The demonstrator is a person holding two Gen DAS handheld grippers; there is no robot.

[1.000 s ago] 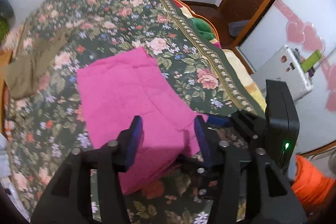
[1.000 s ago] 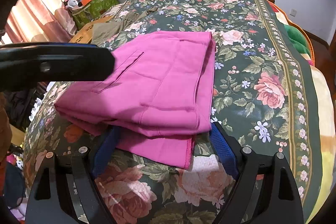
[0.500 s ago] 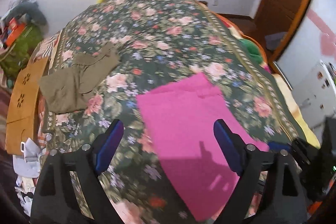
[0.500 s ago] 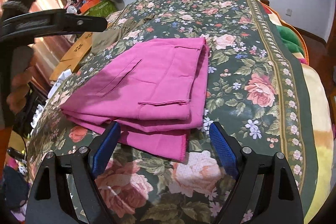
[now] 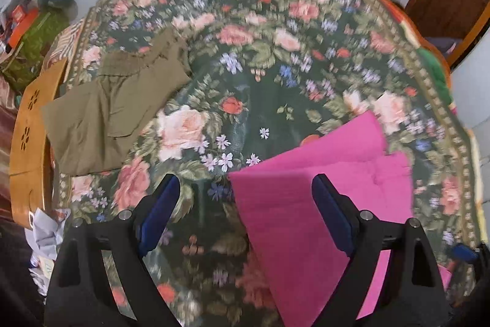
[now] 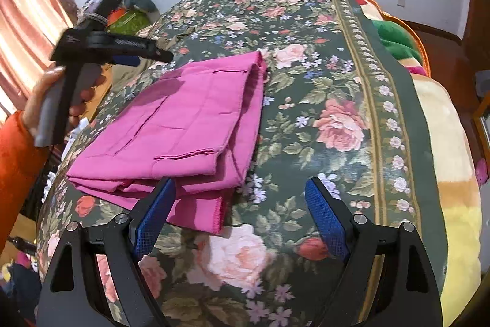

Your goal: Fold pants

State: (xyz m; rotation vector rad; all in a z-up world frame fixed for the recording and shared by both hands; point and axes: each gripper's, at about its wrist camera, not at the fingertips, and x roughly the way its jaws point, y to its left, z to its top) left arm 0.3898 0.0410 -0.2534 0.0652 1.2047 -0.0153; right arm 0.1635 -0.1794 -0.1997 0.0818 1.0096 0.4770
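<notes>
The pink pants (image 6: 190,124) lie folded in a flat stack on the floral bedspread (image 6: 330,75); they also show in the left wrist view (image 5: 306,189) at lower right. My left gripper (image 5: 245,204) is open and empty, held above the bed over the pants' left edge; it also shows in the right wrist view (image 6: 134,51), raised at the left. My right gripper (image 6: 237,213) is open and empty, just off the pants' near edge.
Olive-green pants (image 5: 116,106) lie unfolded on the bed's far left. A wooden board (image 5: 30,124) stands beside the bed at left. Clutter and a green bag (image 6: 128,19) sit by the curtains. Blankets (image 6: 395,39) hang on the right side.
My left gripper opened wide, let go of the pink pants, lifted and swung left toward the olive pants. My right gripper drew back a little from the pink stack.
</notes>
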